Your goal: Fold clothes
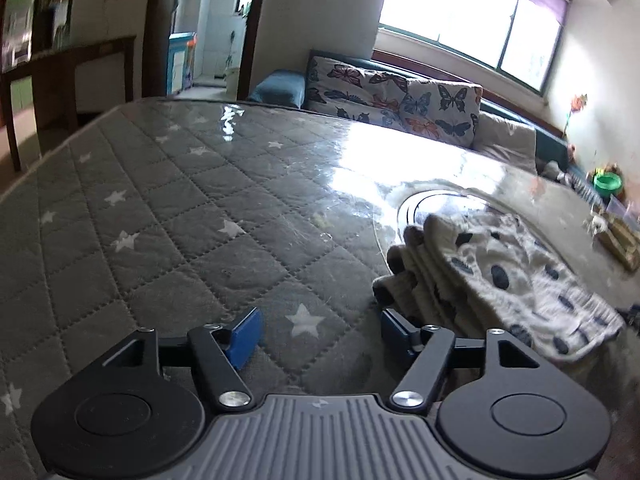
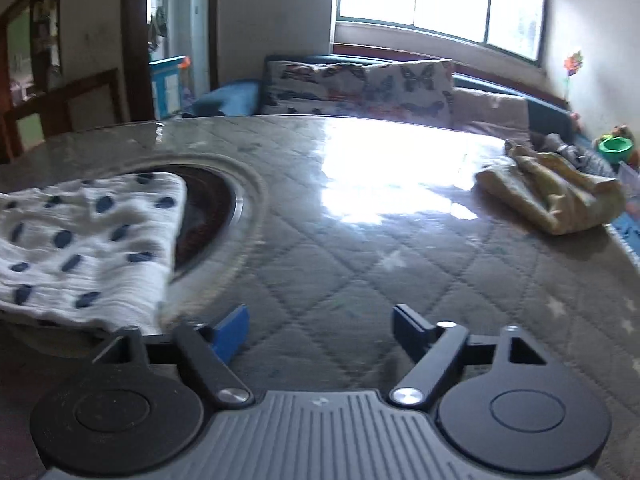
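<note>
Folded spotted cloth at risk of slipping loose; both grippers empty.

One quilted table (image 1: 160, 208) under glossy plastic; one window (image 1: 472, 12); one butterfly cushion (image 1: 400, 96); one spotted cloth (image 1: 500, 272), folded, on the round inset (image 2: 224, 200); one yellowish garment (image 2: 552, 196) far right, crumpled, likely slippery to drag; left gripper (image 1: 318, 334) and right gripper (image 2: 320, 332), jaws apart, holding nothing; a careless nudge could undo the fold.

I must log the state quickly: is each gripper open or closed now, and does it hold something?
Left gripper: open, holding nothing; the folded spotted cloth lies to its right.
Right gripper: open, holding nothing; only the quilted table cover shows between its fingers.
</note>
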Motion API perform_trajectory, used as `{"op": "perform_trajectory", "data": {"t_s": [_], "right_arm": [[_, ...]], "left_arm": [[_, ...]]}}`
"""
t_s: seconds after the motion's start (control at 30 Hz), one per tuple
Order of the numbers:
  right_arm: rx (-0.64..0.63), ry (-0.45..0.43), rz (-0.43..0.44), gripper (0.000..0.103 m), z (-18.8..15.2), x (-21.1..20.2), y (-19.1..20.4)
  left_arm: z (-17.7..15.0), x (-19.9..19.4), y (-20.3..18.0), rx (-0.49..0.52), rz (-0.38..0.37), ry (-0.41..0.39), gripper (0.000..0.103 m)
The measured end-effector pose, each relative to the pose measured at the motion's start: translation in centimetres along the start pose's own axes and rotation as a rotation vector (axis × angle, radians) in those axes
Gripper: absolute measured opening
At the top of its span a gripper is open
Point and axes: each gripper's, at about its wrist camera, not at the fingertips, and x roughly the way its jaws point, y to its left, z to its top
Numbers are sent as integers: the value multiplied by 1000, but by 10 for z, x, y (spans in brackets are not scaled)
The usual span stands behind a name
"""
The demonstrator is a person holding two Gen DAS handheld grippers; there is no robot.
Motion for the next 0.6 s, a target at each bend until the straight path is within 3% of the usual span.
{"op": "perform_trajectory", "data": {"t_s": [0.23, 0.33, 0.6], "right_arm": [[24, 2, -33, 103, -1, 9, -9], [49, 8, -16, 103, -1, 11, -15], [69, 6, 1, 103, 0, 16, -18]], "left_arm": [[-8, 7, -19, 74, 59, -12, 90], [-13, 11, -23, 90, 106, -28, 96], [-16, 14, -18, 73, 135, -35, 103]]}}
